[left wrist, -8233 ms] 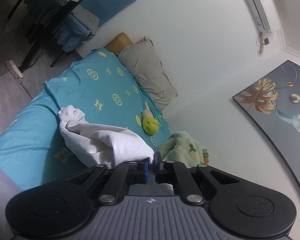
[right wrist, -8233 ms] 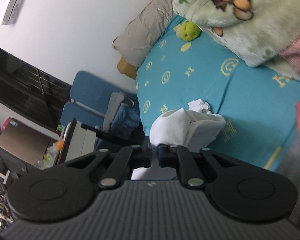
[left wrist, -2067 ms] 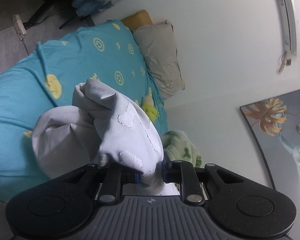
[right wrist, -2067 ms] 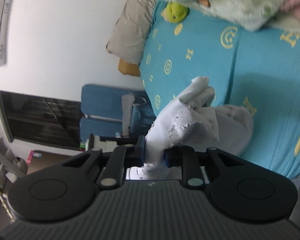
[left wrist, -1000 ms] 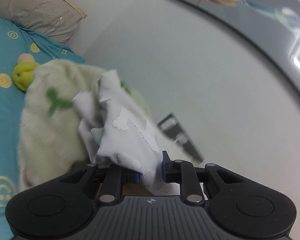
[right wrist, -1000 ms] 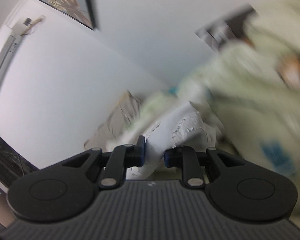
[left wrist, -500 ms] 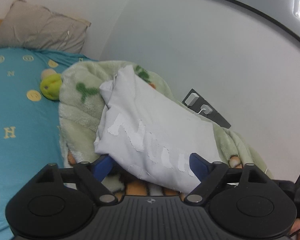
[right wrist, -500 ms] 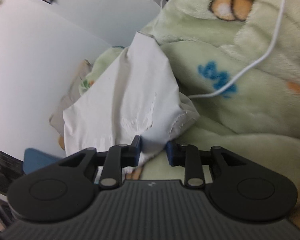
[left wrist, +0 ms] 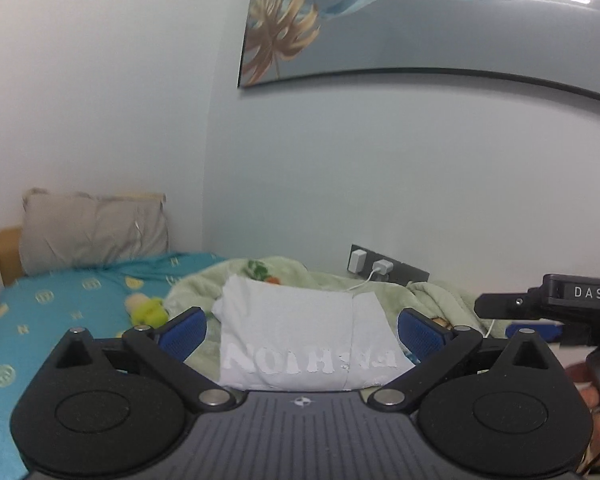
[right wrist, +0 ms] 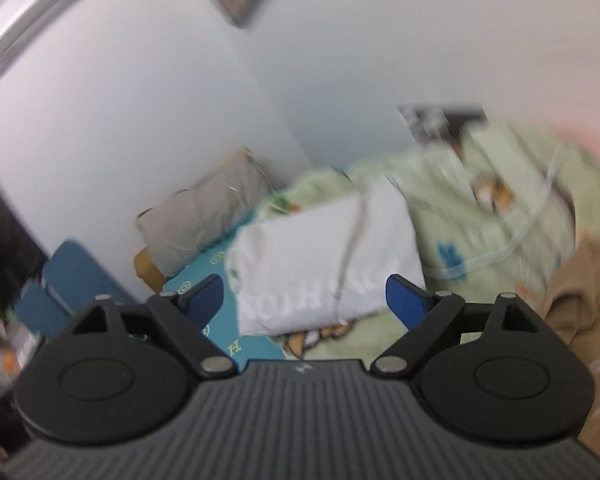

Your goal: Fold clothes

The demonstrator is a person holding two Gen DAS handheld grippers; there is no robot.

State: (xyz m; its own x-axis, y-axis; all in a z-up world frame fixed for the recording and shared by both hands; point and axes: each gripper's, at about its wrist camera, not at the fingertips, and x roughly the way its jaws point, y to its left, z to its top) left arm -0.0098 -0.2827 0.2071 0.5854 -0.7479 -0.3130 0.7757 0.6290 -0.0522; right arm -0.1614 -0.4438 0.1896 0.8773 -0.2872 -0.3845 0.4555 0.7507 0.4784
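A folded white T-shirt (left wrist: 300,332) with pale lettering lies on top of a light green fleece blanket (left wrist: 432,296). My left gripper (left wrist: 302,332) hangs above and in front of it, its jaws opening wide with nothing pressed between the blue pads (left wrist: 182,330). In the blurred right wrist view the same folded shirt (right wrist: 324,256) rests on the blanket (right wrist: 496,216). My right gripper (right wrist: 304,300) is drawn back from it, jaws opening, pads (right wrist: 404,294) clear of the cloth. The right gripper's body (left wrist: 560,304) shows at the right edge of the left wrist view.
The bed has a teal sheet (left wrist: 60,300) with a grey pillow (left wrist: 92,232) against the wall and a green plush toy (left wrist: 148,308). A wall socket with chargers (left wrist: 374,266) and a white cable sit behind the blanket. A tan garment (right wrist: 580,300) lies at the right.
Both grippers let go of the folded shirt, leaving it on the green blanket, then opened wide and pulled up and back from it. The views levelled out.
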